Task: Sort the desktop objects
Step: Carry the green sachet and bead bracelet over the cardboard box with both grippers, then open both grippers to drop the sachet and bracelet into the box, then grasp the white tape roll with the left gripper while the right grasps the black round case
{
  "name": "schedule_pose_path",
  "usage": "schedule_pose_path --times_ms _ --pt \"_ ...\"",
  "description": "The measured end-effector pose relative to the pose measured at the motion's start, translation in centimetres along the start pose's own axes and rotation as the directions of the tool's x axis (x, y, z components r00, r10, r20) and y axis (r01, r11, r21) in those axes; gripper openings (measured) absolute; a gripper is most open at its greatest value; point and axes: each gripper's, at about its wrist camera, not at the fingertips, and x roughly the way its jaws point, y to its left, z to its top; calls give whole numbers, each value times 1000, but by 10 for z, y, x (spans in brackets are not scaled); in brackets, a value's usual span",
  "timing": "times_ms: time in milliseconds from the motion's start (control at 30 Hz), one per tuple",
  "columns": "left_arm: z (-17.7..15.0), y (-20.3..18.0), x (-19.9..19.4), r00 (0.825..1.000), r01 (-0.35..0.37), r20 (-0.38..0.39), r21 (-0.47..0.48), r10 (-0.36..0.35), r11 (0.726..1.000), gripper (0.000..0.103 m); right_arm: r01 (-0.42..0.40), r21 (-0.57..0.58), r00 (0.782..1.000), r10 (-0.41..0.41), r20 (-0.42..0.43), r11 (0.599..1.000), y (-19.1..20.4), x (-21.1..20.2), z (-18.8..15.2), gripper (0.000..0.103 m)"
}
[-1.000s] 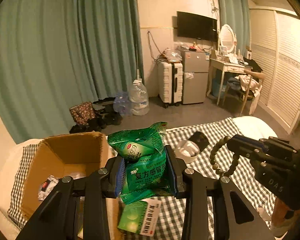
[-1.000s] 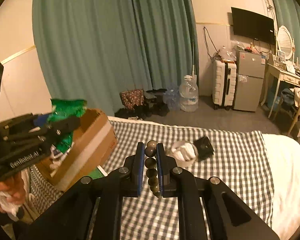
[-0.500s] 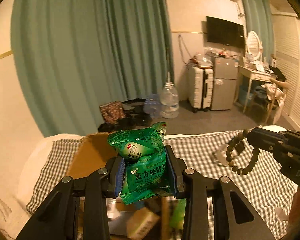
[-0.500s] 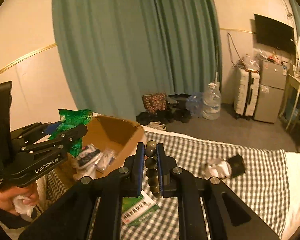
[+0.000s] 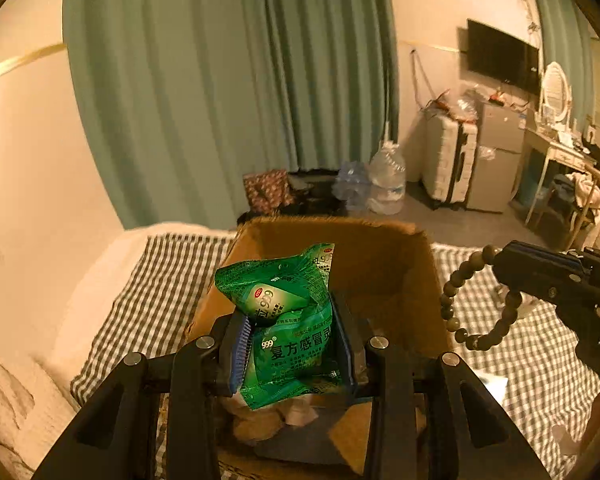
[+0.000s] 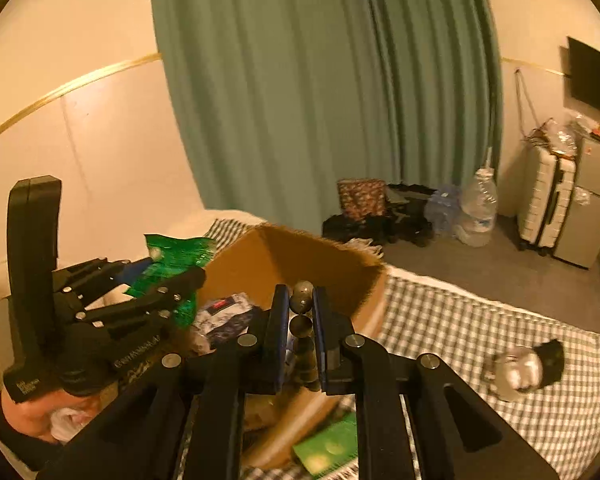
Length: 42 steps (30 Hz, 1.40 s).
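My left gripper (image 5: 290,348) is shut on green medicine sachets (image 5: 288,320) and hangs over the open cardboard box (image 5: 384,264) on the checked bed cover. From the right wrist view the same left gripper (image 6: 168,280) shows at the left with the green sachets (image 6: 172,258) sticking out. My right gripper (image 6: 300,320) is shut on a bead bracelet (image 6: 302,304), just above the box (image 6: 292,256). In the left wrist view the right gripper (image 5: 504,262) comes in from the right, with the bracelet (image 5: 460,308) dangling in a loop by the box's right wall.
Inside the box lie several packets (image 6: 228,316). A green booklet (image 6: 332,446) sits on the checked cover (image 6: 480,340) beside the box, and a white and black bundle (image 6: 524,366) lies further right. Curtains, a suitcase (image 6: 546,200) and water bottles stand beyond the bed.
Both grippers have swung left across the bed, so the box has come from the left side to right under them. Each keeps its hold.
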Motion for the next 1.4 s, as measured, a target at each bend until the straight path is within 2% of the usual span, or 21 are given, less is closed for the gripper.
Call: schedule_pose_path --times_ms 133,367,467,533,567,800,967,1033,1067,1233,1400 --pt "-12 9 30 998 15 -66 -9 -15 1000 37 -31 -3 998 30 -53 1000 8 37 -8 11" --pt "-25 12 55 993 23 -119 -14 -24 1000 41 -28 -4 990 27 -135 1000 5 86 -29 12" --pt "-26 11 56 992 25 -125 -16 -26 1000 50 3 -14 991 -5 -131 1000 2 91 -31 14" --pt "-22 8 54 993 15 -114 -16 -17 1000 65 18 -25 992 -21 -124 1000 3 92 -31 21" --pt "-21 8 50 995 10 -103 -19 -12 1000 68 27 -23 993 -29 -112 999 2 91 -30 26" --pt "-5 3 24 999 30 -14 -36 -30 999 68 84 5 996 -84 -27 996 -6 63 -21 30" --pt "7 -8 7 998 54 30 -35 -53 998 69 132 29 991 -132 14 991 -21 31 -15 40" --pt "12 -18 0 997 68 48 -25 -67 997 78 156 48 987 -157 26 987 -29 16 -15 47" --pt "14 -25 -5 996 71 58 -16 -70 997 79 172 64 984 -174 37 983 -36 6 -17 51" --pt "20 -59 -20 992 91 89 37 -94 995 82 236 79 970 -240 45 968 -55 -33 -21 55" --pt "19 -99 -28 987 102 109 115 -114 988 87 299 68 951 -303 67 952 -68 -73 -24 70"
